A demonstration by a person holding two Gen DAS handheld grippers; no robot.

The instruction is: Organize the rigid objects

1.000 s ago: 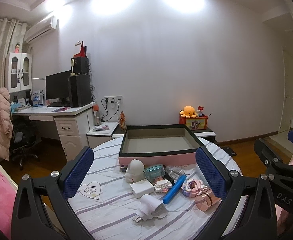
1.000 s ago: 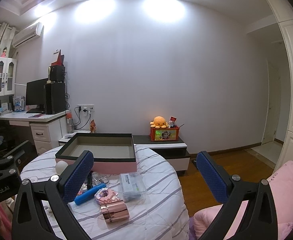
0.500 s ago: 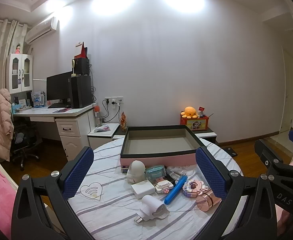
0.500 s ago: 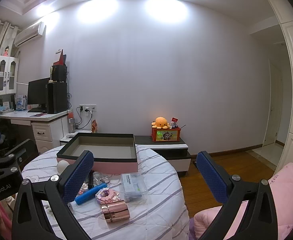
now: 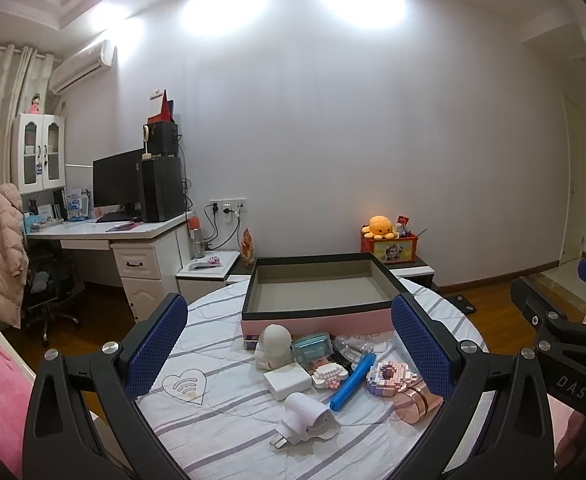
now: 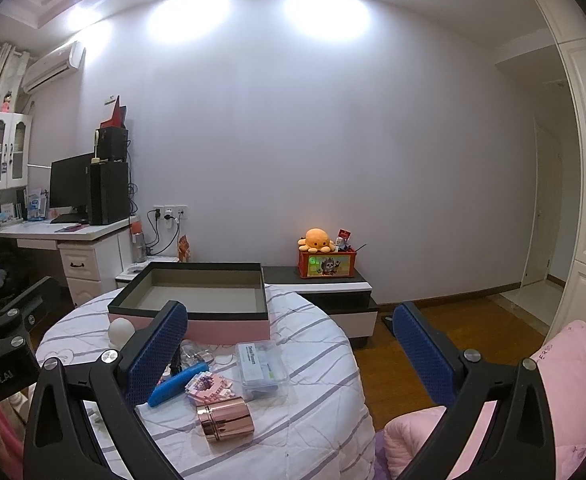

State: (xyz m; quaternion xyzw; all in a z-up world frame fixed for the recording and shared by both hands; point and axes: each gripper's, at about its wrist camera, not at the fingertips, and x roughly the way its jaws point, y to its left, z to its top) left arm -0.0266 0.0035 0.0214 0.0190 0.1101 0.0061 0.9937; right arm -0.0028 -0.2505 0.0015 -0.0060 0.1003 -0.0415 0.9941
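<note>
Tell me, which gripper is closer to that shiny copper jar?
Right, probably. The copper jar lies just below and between the open right gripper fingers, toward the left one. In the left view the jar sits by the left gripper's right finger, slightly off to the side.

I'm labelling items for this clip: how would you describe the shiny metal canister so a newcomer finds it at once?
Start at the round table with the striped cloth and the open pink box at its far side. Among the small items in front of the box, the canister lies on its side nearest the camera, beside a pink brick toy. It alone is mirror-bright rose gold.
</note>
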